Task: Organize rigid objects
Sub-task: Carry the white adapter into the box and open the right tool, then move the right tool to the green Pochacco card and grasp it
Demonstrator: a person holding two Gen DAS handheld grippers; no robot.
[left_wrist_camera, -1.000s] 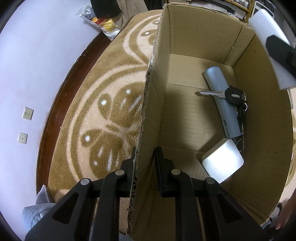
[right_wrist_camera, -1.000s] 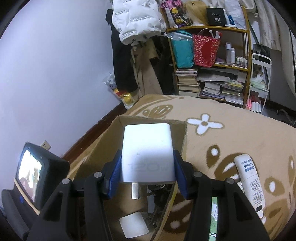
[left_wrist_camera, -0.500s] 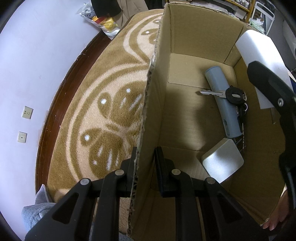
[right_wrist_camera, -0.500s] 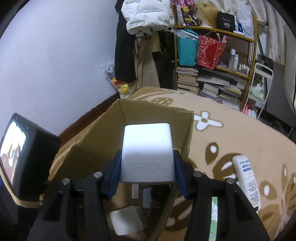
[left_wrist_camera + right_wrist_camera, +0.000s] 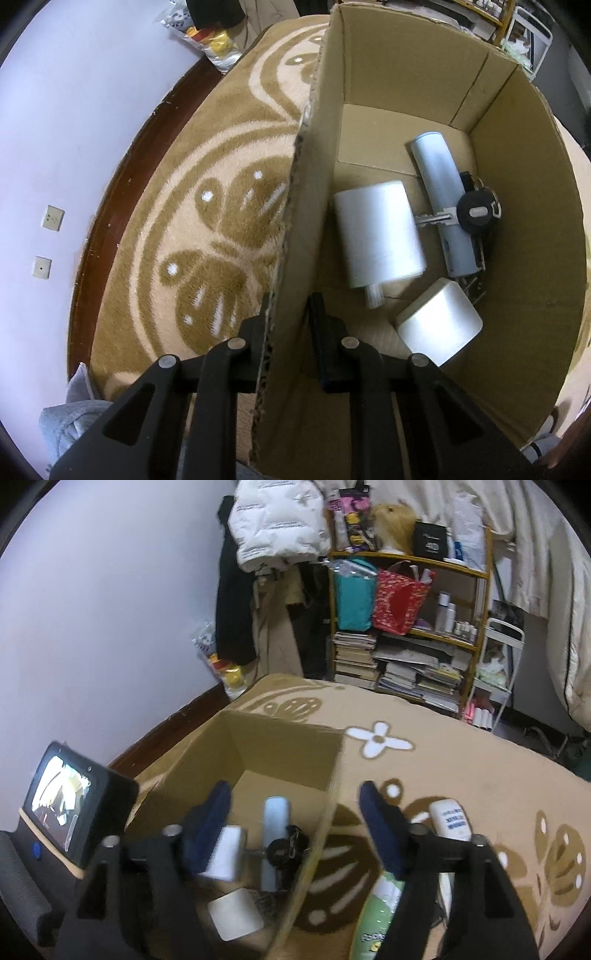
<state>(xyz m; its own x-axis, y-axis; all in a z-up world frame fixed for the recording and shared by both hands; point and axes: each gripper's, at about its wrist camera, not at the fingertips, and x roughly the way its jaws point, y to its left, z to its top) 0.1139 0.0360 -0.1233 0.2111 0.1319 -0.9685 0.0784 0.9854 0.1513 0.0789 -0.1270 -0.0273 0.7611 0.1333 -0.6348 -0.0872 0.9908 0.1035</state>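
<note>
My left gripper (image 5: 289,308) is shut on the near-left wall of the cardboard box (image 5: 314,192). Inside the box lie a white charger block (image 5: 376,234), blurred with motion, a grey cylinder (image 5: 441,199), a black-headed key bunch (image 5: 476,213) and a small white square box (image 5: 439,326). My right gripper (image 5: 295,812) hangs open above the cardboard box (image 5: 284,738), with nothing between its blue pads. Below it I see the white charger block (image 5: 226,853), the grey cylinder (image 5: 273,834) and the keys (image 5: 286,847).
On the patterned rug (image 5: 461,771) right of the box lie a white bottle (image 5: 450,819) and a green bottle (image 5: 376,915). A cluttered shelf (image 5: 410,627) stands at the back. The left gripper's screen (image 5: 62,801) shows at left. The wall and dark skirting (image 5: 110,221) run alongside.
The right gripper has opened and let go of the white charger block, which has dropped into the box beside the grey cylinder. The left gripper still clamps the box wall.
</note>
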